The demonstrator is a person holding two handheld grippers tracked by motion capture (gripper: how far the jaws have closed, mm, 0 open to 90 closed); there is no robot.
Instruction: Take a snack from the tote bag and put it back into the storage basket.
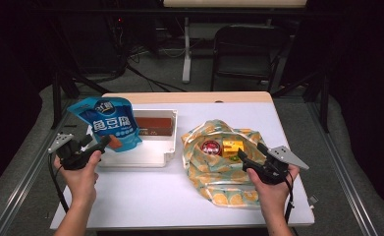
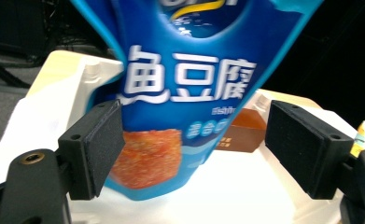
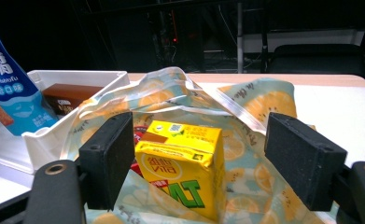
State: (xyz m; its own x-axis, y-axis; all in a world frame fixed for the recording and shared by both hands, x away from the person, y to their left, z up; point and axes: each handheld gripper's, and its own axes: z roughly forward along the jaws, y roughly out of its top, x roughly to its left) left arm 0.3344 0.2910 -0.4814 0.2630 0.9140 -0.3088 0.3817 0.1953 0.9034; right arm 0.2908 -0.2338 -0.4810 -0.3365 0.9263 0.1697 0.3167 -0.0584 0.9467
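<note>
white tabletop under my cameras, dark room and a folding chair behind it. i take the white tray as my landmark. standing in the tray's left end is the blue snack pouch, upright, with a brown box lying behind it in the tray. my left gripper sits at the tray's left front corner, jaws spread wide, the pouch between the pads but not pinched. right of the tray lies the orange-print bag, open, holding a yellow juice carton and a red can. my right gripper hovers at the bag's right side, jaws wide, gripping nothing.
</note>
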